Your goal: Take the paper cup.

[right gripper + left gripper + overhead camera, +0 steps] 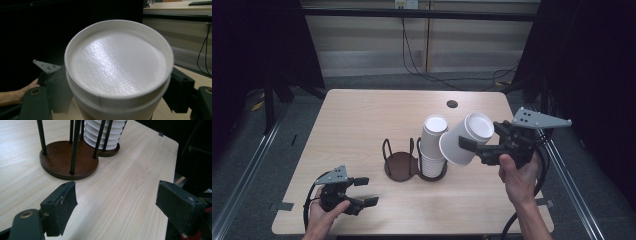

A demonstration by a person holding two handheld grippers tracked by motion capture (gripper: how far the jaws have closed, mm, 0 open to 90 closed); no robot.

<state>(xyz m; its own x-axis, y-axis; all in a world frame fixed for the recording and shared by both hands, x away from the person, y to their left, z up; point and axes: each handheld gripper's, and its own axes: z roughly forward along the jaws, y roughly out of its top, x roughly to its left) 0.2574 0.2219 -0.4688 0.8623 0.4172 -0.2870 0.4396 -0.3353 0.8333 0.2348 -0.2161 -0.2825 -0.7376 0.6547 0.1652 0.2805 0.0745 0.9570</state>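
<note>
Held cup: a white ribbed paper cup (pixel 465 139) is held tilted above the table, its flat base turned up and toward the far side.
Position: it is just beside the top of the stack of white paper cups (pixel 433 145).
Stack: it is kept upright inside a dark wire holder on a round brown base.

no readable text, no labels, no brand marks, no numbers on anything in view
</note>
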